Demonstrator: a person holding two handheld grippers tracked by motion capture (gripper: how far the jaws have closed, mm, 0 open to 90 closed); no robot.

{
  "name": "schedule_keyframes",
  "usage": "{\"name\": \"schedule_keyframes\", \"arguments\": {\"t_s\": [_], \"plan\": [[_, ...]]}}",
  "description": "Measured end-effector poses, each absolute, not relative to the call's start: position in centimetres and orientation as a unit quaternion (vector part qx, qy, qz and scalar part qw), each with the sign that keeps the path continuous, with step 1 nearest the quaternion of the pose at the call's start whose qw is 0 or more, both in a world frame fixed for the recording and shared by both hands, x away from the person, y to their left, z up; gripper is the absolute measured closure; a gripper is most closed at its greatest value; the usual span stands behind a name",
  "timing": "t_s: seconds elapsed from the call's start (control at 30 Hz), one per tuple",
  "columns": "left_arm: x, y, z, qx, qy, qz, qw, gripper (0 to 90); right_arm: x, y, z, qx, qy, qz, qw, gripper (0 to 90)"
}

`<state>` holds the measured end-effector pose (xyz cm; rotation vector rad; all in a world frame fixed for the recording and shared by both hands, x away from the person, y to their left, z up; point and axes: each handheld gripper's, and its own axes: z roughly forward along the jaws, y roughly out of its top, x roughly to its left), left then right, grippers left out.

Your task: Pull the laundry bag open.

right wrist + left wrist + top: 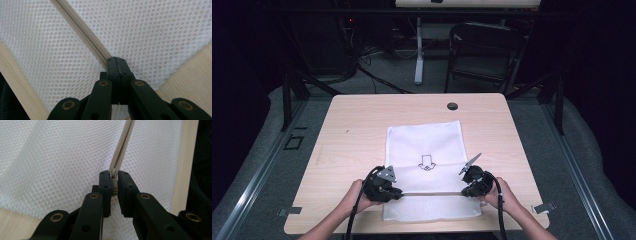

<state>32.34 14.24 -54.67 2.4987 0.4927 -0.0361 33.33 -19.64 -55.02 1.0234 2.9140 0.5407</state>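
A white mesh bag (424, 147) lies flat on the wooden table (352, 125), with a black arrow drawing printed on it and a beige zipper (432, 193) running across near its front edge. At the zipper's left end my left gripper (396, 192) is shut on the beige zipper pull (114, 185), which shows between its jaws in the left gripper view. My right gripper (466, 190) is shut on the right end of the zipper (86, 35), its jaws pressed together over the tape.
A round black grommet (452, 106) sits in the table near the far edge. Beyond the table stand a dark folding chair (484, 50) and a white desk leg (418, 50). Bare wood lies to the left and right of the bag.
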Motion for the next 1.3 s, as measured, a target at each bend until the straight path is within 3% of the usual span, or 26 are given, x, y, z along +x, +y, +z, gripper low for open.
{"name": "schedule_keyframes", "arguments": {"t_s": [0.77, 1.3], "plan": [[31.8, 18.9, -54.7, 0.929, 0.239, 0.004, 0.284, 82.1, 33.3, -19.6, -55.0, 0.327, 0.93, 0.169, 0.007, 90.0], [32.0, 19.0, -54.8, 0.929, 0.254, 0.0, 0.271, 81.4, 33.2, -20.2, -55.1, 0.327, 0.925, 0.191, -0.002, 90.0]]}}
